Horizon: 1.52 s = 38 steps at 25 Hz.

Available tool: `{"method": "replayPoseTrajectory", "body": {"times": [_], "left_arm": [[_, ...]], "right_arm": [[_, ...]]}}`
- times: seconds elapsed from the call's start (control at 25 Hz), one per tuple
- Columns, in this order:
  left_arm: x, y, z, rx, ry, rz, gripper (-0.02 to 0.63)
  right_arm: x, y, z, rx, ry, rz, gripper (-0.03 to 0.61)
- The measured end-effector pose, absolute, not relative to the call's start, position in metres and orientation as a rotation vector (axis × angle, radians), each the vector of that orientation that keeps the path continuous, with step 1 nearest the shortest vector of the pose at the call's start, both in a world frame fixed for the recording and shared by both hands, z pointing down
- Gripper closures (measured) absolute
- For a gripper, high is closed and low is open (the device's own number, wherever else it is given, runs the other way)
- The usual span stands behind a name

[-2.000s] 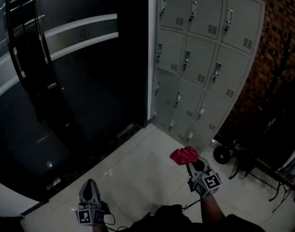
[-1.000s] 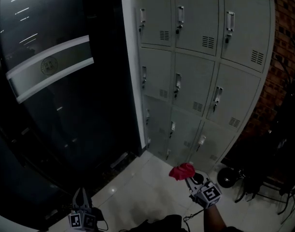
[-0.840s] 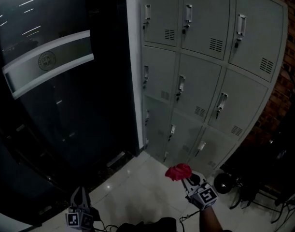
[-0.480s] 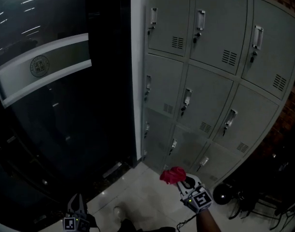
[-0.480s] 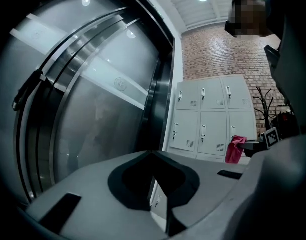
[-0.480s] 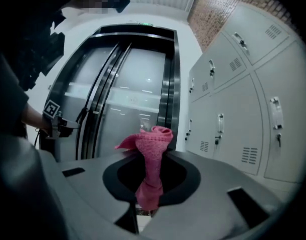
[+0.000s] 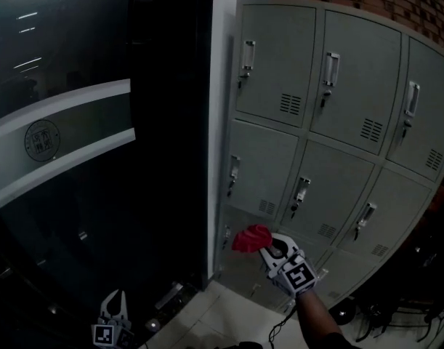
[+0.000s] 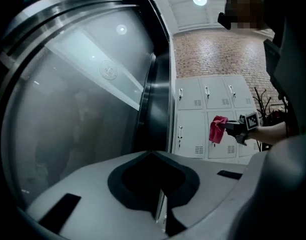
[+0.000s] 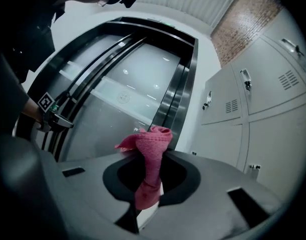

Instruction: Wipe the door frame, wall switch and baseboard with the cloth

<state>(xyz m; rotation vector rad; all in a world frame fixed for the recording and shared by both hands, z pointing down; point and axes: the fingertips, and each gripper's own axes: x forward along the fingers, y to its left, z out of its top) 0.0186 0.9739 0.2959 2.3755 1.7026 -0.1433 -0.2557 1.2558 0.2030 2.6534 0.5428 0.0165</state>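
Red cloth [image 7: 249, 238] looks soft, light, floppy, pinched mid-bunch by right gripper [image 7: 264, 248]; left gripper [image 7: 114, 302] at 7 o'clock closed, empty.

Below you, a narrow patch of pale, glossy tiled floor [image 7: 207, 315] shows at the bottom of the head view, the only surface bearing anything here. The grey bank of lockers [image 7: 316, 158] stands on it to the right, and the black door frame [image 7: 171, 158] comes down to it on the left, with a small light metal fitting [image 7: 167, 295] lying at the frame's foot. Farther right, beside the lockers, a dark round object [image 7: 345, 311] rests on the tiles — too dim to identify.
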Motion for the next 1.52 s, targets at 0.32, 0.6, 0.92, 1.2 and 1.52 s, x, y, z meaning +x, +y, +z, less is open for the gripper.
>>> {"method": "replayPoseTrajectory", "body": {"times": [0.32,0.6,0.92,1.2,1.52], "left_arm": [[0.070,1.037,0.256,2.279,1.818,-0.223,0.619],[0.087,1.069,0.273,2.379,1.689,-0.144,0.619],[0.092,1.084,0.258,2.458,1.524,-0.200,0.620],[0.092,1.091,0.265,2.510,1.492,-0.171,0.620],[0.103,1.086,0.282,2.477,1.466,-0.087,0.618]], "right_arm": [[-0.171,1.316,0.138,2.467,0.581,-0.033,0.529],[-0.111,1.390,0.079,2.340,0.521,-0.126,0.529],[-0.052,1.452,-0.029,2.189,0.524,-0.254,0.529],[-0.020,1.461,-0.099,2.114,0.554,-0.331,0.529],[-0.003,1.465,-0.090,2.175,0.527,-0.320,0.529]]}}
